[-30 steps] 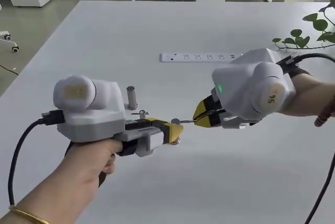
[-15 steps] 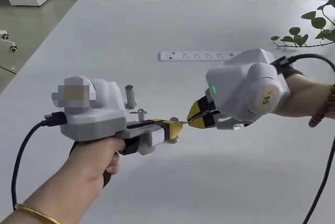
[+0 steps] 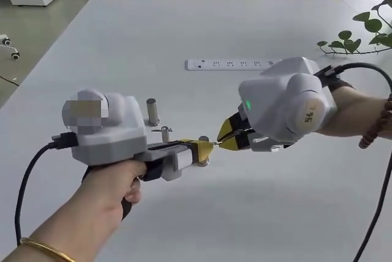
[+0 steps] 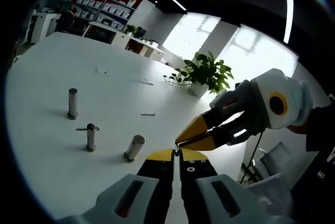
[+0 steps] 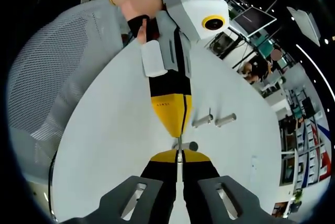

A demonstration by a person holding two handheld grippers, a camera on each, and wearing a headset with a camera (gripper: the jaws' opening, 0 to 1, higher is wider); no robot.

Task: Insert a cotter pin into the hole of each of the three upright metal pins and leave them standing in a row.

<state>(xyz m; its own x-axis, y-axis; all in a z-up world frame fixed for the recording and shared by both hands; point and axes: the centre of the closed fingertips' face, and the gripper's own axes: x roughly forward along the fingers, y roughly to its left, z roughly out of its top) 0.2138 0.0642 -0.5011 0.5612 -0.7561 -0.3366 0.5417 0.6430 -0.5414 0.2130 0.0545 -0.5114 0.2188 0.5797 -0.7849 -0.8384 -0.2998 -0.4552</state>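
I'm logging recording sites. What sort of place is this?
Probably an open-plan office or lab: a large white table with a power strip on it, a potted plant by bright windows, and stocked shelves beyond.

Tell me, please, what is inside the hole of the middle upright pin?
A cotter pin passes through the middle upright pin near its top, sticking out sideways. The hole itself is covered by it.
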